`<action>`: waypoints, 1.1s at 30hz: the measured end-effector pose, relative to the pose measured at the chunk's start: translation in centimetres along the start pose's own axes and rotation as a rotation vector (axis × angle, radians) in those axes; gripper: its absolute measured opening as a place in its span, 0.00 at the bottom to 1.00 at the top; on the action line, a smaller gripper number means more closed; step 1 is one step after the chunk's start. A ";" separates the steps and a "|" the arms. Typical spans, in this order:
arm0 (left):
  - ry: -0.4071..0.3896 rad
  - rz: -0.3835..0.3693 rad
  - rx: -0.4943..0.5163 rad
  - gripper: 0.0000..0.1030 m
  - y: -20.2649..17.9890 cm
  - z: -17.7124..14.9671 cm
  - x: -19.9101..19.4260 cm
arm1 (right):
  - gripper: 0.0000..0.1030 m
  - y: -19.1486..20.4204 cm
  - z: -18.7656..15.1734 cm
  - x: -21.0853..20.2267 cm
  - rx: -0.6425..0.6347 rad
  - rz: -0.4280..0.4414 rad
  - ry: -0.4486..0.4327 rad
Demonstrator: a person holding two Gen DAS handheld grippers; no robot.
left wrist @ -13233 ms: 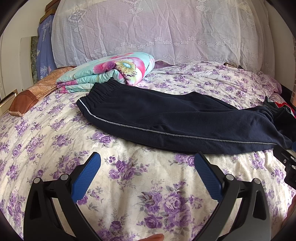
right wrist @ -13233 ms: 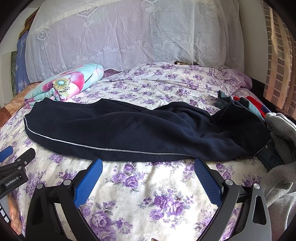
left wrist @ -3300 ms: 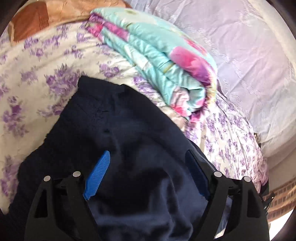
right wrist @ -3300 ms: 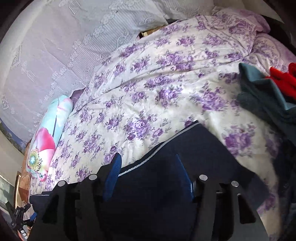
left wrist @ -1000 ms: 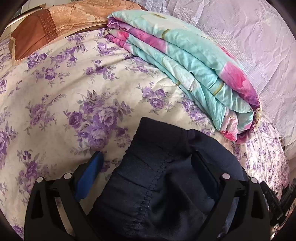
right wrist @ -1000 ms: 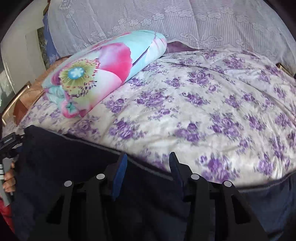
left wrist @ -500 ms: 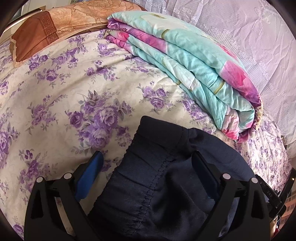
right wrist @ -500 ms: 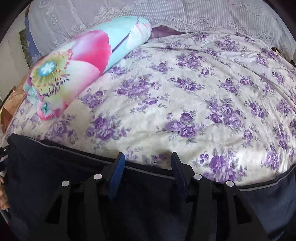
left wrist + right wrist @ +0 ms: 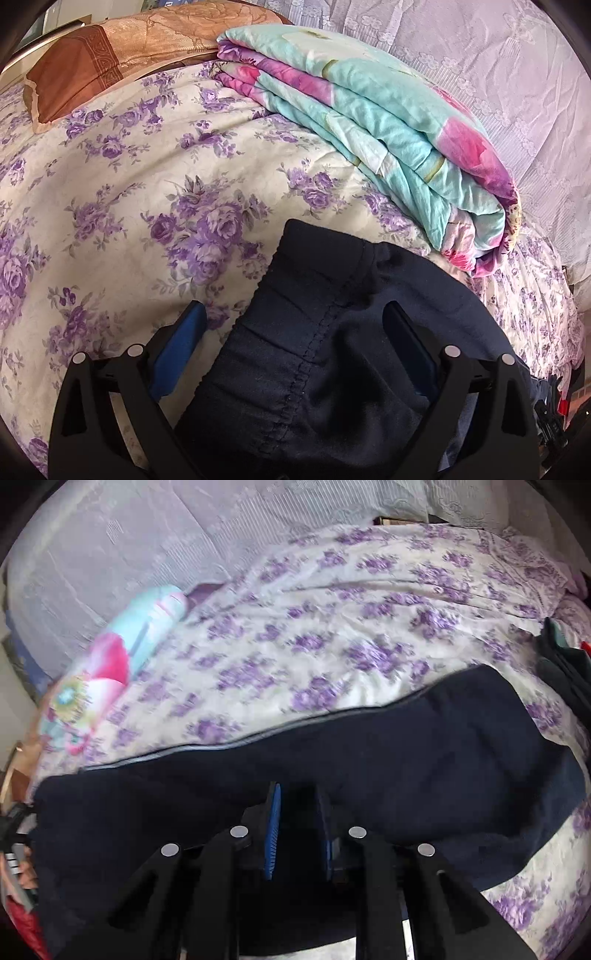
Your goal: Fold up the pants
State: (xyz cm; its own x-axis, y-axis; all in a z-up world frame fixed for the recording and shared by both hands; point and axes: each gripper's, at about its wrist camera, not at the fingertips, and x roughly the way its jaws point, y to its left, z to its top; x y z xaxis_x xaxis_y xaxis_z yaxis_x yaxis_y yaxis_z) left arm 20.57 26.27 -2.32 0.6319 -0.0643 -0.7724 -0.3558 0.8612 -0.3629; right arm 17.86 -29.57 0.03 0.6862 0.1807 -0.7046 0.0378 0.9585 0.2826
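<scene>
1. The right wrist view is smeared by motion blur, so fine detail on the flowered bedspread (image 9: 369, 627) and the folded quilt (image 9: 122, 653) cannot be made out.
2. The dark pants (image 9: 406, 760) lie across the lower half of that view, with a pale stripe running along their far edge. Their near part is cut off by the frame and hidden under the right gripper (image 9: 297, 805).
3. The right gripper's jaws have just been closing and now stand only a narrow gap apart over the dark cloth. Fabric seems to sit between the pads, but the dark gap does not show whether they pinch it.
4. At the left edge, part of a hand (image 9: 27, 871) and the other tool are clipped by the frame.
5. In the left wrist view the left gripper (image 9: 295, 321) is spread wide. The waistband end of the pants (image 9: 325, 280) lies between the fingers, and neither pad presses it.
6. The lower part of the pants there runs out of frame.
7. Compared with half a second earlier, the right view has swung towards the leg end, showing dark clothes (image 9: 561, 664) at the right edge. The left view looks unchanged.
</scene>
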 end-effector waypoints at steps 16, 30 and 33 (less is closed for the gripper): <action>-0.214 -0.006 0.357 0.94 -8.4 -5.7 -7.2 | 0.96 4.7 -3.4 -5.6 -0.220 -0.077 -0.149; -0.130 0.072 0.304 0.95 -7.2 -6.2 -4.4 | 0.96 9.4 1.3 -0.5 -0.413 0.051 -0.079; -0.150 0.090 0.287 0.95 -6.2 -4.6 -4.0 | 0.96 11.0 2.6 2.6 -0.451 0.091 -0.030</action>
State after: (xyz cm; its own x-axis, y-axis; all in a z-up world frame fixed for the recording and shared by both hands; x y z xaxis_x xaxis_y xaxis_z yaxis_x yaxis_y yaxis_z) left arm 17.10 18.92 0.63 0.7086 0.0747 -0.7017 -0.2195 0.9684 -0.1186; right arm 21.94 -19.16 3.01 0.6927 0.2687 -0.6693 -0.3394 0.9403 0.0262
